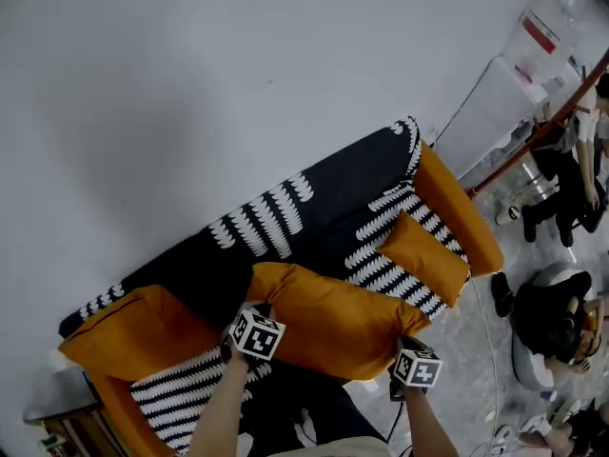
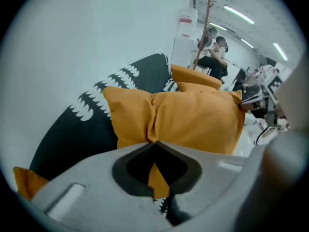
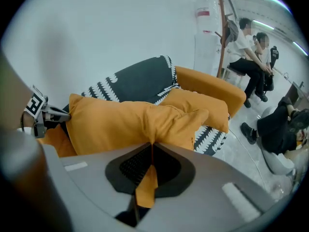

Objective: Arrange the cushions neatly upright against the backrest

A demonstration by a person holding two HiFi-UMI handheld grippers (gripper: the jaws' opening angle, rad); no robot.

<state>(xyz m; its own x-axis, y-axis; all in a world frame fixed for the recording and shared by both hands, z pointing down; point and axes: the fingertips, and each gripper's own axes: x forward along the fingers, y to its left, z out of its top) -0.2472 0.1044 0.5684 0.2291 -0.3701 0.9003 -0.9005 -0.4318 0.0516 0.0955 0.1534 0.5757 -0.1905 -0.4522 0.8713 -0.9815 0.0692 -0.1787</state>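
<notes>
A big orange cushion (image 1: 328,317) hangs lifted above the front of the sofa seat, pinched at both ends. My left gripper (image 1: 250,314) is shut on its left edge (image 2: 153,141), with orange fabric caught between the pads. My right gripper (image 1: 406,339) is shut on the other end (image 3: 152,143), also with fabric in its jaws. A smaller orange cushion (image 1: 424,255) lies tilted on the right of the seat, near the orange armrest (image 1: 461,212). Another orange cushion (image 1: 133,336) rests at the sofa's left end. The black backrest with white pattern (image 1: 314,198) stands behind them.
A white wall rises behind the sofa. Seated people (image 3: 248,57) and a person on a beanbag (image 1: 552,317) are to the right, beside a wooden pole (image 1: 542,127) and a water dispenser (image 2: 183,37). A small side table (image 1: 57,403) stands at the sofa's left end.
</notes>
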